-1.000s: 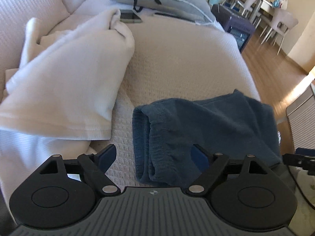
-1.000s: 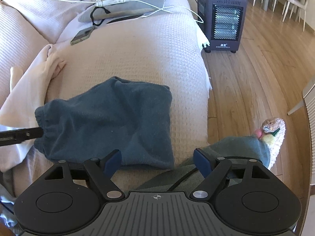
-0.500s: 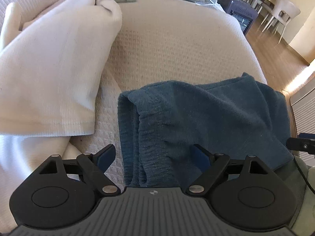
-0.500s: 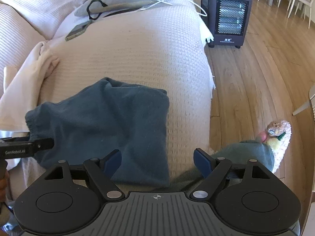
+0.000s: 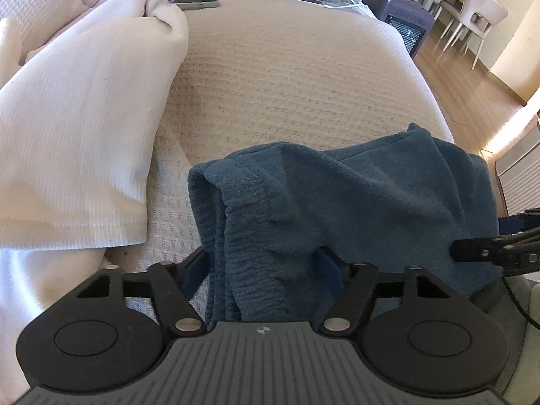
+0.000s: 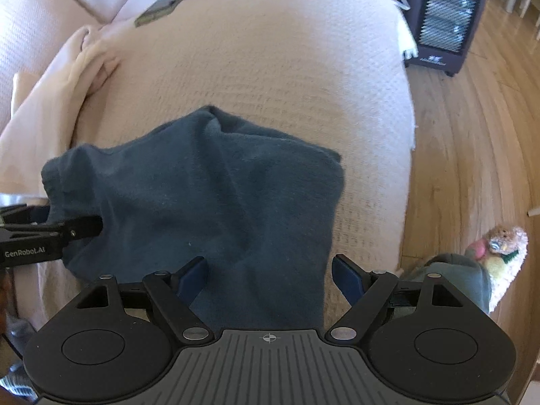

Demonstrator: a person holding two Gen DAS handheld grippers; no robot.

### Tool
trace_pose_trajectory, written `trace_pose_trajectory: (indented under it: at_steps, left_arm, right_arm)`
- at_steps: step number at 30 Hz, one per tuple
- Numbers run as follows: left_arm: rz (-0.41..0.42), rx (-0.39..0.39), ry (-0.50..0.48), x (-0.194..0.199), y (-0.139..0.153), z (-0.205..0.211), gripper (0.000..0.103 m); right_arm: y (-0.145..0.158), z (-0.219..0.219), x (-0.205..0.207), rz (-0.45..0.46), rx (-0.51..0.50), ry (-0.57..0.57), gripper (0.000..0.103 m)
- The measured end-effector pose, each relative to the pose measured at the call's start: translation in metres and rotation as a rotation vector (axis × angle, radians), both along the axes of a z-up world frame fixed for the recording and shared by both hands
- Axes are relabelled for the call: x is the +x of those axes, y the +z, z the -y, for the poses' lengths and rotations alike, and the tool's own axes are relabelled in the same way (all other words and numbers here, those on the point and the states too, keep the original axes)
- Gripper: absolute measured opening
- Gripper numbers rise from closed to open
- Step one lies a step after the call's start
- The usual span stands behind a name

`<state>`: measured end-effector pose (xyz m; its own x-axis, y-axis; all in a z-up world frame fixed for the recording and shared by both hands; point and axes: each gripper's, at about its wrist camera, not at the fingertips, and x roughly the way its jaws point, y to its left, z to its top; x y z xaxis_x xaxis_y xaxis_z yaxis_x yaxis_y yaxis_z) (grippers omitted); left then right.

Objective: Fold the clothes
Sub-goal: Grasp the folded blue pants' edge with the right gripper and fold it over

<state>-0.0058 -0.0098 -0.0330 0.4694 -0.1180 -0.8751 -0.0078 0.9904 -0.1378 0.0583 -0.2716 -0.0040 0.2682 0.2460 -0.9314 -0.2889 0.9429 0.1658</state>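
A bed with a cream waffle cover [image 5: 290,77] fills the scene, with wooden floor [image 6: 472,141] and a dark heater [image 6: 442,17] at the far right. A folded dark blue garment [image 5: 354,202] lies at the near edge of the bed, just right of a white blanket [image 5: 77,128]. The left gripper [image 5: 266,270] is closing its jaws on the gathered left end of the garment, which sits between them. The right gripper [image 6: 268,276] stands wide over the garment's near right edge, not pressing it.
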Motion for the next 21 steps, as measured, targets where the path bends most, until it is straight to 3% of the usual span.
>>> trace_pose_trajectory:
  at_steps: [6,7,9,12,18,20,21]
  left_arm:
    - [0.015,0.011,-0.013,0.001,0.002,0.007,0.044]
    - [0.019,0.014,-0.019,0.001,0.004,0.009,0.036]
    - [0.033,0.015,-0.04,0.001,0.009,0.013,0.028]
    - [0.037,0.024,-0.051,0.002,0.012,0.016,0.027]
    - [0.054,0.004,-0.046,-0.001,0.022,0.013,0.028]
    - [0.045,0.004,-0.034,-0.003,0.02,0.009,0.041]
    - [0.032,-0.006,-0.033,-0.001,0.016,0.009,0.055]
  right_arm:
    - [-0.012,0.002,0.008,-0.052,0.027,-0.021,0.088]
    - [-0.011,0.002,0.007,-0.047,0.028,-0.02,0.088]
    - [-0.009,-0.001,0.004,-0.029,0.021,-0.006,0.087]
    - [-0.006,-0.006,0.001,-0.006,0.018,0.028,0.079]
    - [0.001,-0.007,-0.002,0.025,0.034,0.041,0.048]
    - [0.0,-0.006,0.0,0.017,0.036,0.03,0.048]
    - [-0.001,-0.006,0.001,0.012,0.038,0.027,0.048]
